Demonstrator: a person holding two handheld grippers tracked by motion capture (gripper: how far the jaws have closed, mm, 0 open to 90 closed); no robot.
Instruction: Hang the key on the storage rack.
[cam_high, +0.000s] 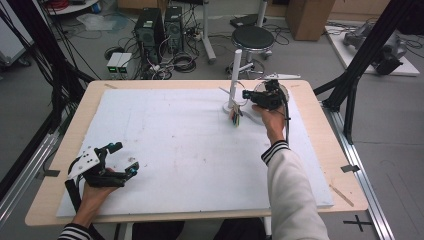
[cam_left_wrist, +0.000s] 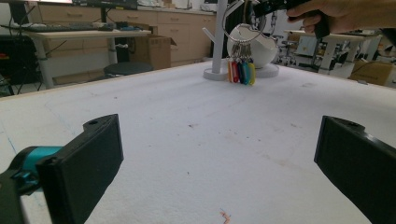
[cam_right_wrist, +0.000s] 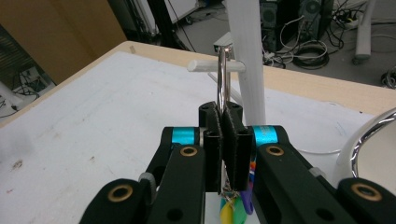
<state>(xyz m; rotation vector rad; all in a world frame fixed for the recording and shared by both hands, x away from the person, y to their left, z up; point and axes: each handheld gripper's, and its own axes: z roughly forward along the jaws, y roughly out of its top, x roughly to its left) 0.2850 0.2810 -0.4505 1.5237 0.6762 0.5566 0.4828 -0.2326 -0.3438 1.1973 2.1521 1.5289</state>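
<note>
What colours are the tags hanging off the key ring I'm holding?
Orange, red, blue and yellow-green tags; clearest in the left gripper view.

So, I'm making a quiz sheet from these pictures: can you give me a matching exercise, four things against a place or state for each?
Things:
1. left tongs
2. right tongs
3. key ring
4. white stand

Places or states:
a. upright at the far side of the white board
b. clamped between shut jaws, its loop over the stand's peg
c. open, near the board's near left corner
d. shut, close by the stand

Pairs: 1-c, 2-d, 3-b, 4-a
</note>
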